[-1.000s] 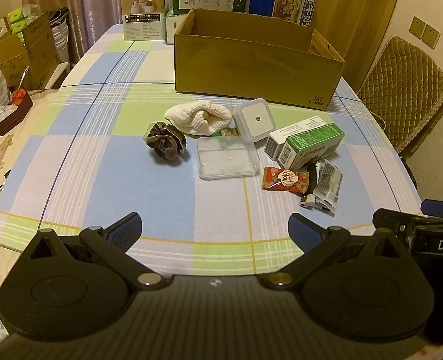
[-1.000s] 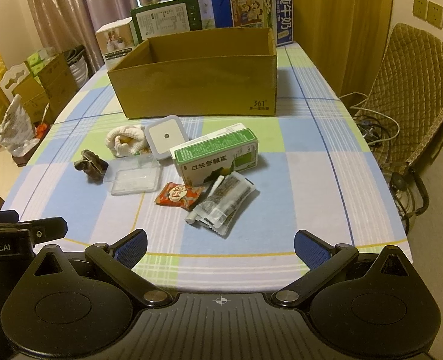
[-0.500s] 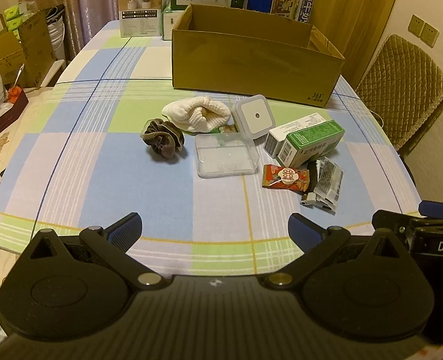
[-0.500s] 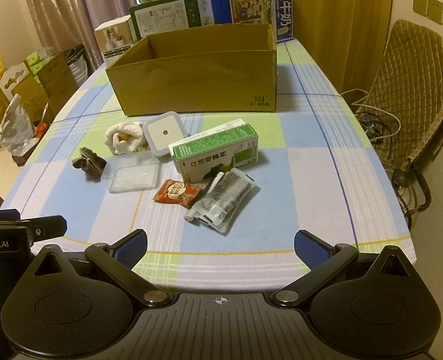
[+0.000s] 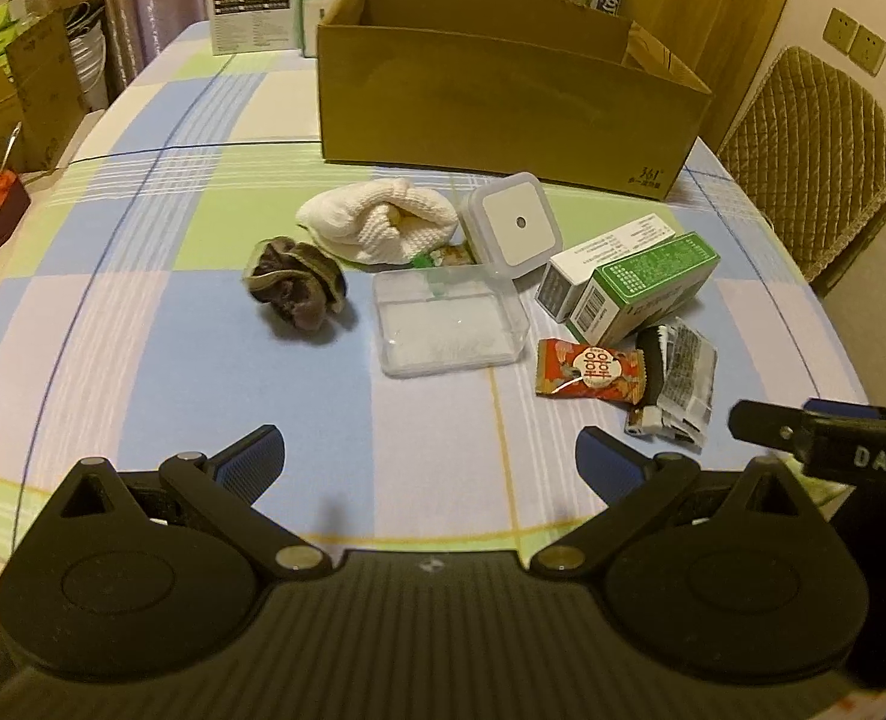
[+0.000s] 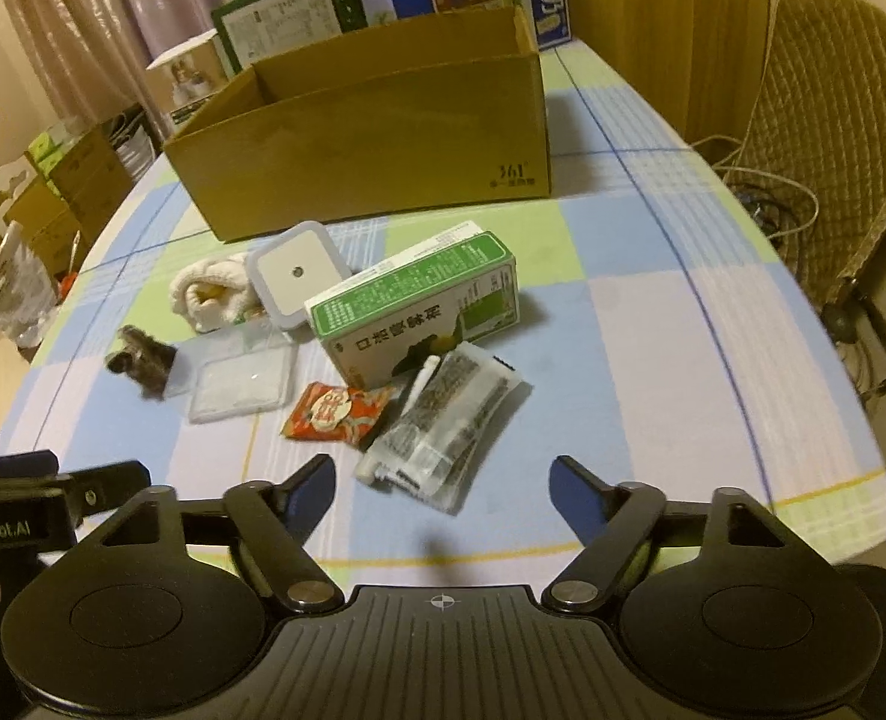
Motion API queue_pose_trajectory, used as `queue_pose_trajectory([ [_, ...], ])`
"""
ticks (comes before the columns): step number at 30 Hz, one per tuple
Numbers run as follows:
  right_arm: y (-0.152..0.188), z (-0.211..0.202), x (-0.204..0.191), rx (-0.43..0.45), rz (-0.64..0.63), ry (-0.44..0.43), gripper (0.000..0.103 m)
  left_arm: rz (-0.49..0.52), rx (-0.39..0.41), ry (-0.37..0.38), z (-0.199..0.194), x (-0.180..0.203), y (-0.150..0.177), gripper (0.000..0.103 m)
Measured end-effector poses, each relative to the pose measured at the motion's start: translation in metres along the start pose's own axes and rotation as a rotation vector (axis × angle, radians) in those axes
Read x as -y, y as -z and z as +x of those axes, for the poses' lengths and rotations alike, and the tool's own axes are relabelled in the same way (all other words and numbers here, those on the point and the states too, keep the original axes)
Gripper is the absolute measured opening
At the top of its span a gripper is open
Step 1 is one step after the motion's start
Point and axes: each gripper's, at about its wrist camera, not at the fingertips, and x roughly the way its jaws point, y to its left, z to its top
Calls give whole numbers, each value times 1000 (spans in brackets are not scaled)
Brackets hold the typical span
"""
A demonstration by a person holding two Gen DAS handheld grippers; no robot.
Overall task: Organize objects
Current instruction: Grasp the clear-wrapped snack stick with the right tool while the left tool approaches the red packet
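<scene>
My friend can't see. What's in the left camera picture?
An open left gripper hovers over a checked tablecloth near a clear plastic box, red snack packet, white knitted cloth and green carton; a big open cardboard box stands behind.

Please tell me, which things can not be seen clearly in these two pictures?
- Floor of the cardboard box: both views, hidden by its front wall.
- Small item behind the clear plastic case: left view, covered by the white knitted cloth.
- Dark scrunchie: right view, blurred.
</scene>
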Motion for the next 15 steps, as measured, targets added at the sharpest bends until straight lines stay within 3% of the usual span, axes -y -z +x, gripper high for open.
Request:
queue_pose_trajectory([
  [5,-10,29,9,-20,52,-2,61,16,-25,0,21,6,-7,99],
  [12,-15,58,13,-60,55,-16,59,23,-47,14,35,7,-13,100],
  [15,-16,58,13,-63,12,22,59,30,-59,13,40,9,-15,100],
])
